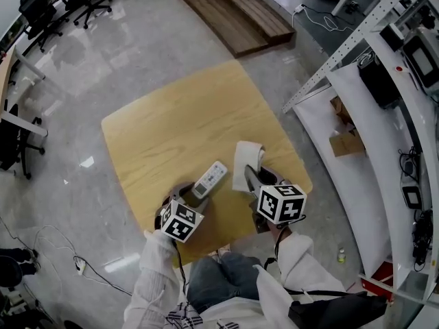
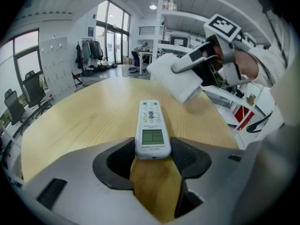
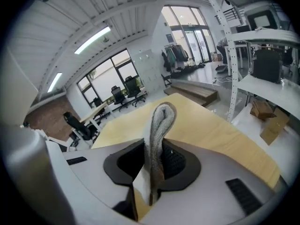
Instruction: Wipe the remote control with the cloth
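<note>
Left tongs (image 2: 153, 162) clasp the remote control (image 2: 151, 125) (near end) — right tongs (image 3: 152, 162) pinch the cloth (image 3: 160, 123).

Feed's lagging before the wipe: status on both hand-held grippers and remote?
Left hand-held gripper shut on remote control, near end, lying on table. Right hand-held gripper shut on cloth, raised, off the remote. Nothing between them.

Glossy grey floor (image 1: 123, 53) surrounds a wooden table (image 1: 185, 125) (office chairs (image 1: 40, 9) upper left).
</note>
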Action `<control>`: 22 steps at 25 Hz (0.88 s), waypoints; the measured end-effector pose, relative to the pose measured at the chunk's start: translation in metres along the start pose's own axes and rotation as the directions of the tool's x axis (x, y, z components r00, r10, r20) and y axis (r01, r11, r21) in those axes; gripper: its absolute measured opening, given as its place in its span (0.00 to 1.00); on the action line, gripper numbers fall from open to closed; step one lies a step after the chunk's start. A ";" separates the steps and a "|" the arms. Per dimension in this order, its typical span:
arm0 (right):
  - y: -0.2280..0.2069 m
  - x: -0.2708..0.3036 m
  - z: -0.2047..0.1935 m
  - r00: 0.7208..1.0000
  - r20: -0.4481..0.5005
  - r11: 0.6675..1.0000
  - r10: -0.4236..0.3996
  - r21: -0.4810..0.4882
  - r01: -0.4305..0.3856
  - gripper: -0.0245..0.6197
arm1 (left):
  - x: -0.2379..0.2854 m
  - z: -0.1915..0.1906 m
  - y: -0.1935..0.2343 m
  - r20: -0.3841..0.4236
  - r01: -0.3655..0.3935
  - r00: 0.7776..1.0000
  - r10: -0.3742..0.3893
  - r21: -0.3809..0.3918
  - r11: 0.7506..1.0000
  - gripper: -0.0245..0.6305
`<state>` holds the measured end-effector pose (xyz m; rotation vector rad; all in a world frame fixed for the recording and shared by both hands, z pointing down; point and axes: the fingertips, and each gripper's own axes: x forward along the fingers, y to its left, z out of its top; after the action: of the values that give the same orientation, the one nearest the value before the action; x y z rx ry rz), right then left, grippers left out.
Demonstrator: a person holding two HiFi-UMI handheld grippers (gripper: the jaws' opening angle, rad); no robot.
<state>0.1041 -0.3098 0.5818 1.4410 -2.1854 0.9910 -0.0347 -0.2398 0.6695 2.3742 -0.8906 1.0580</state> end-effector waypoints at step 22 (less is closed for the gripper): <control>0.024 -0.070 -0.028 0.996 0.090 0.988 0.017 0.153 -0.031 0.18 | -0.110 0.044 -0.010 0.312 -0.102 0.928 0.205 -0.315 0.943 0.37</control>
<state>0.1093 -0.2377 0.5500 1.5576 -2.2356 1.1473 -0.0621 -0.2147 0.5563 2.2918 -1.2798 0.5181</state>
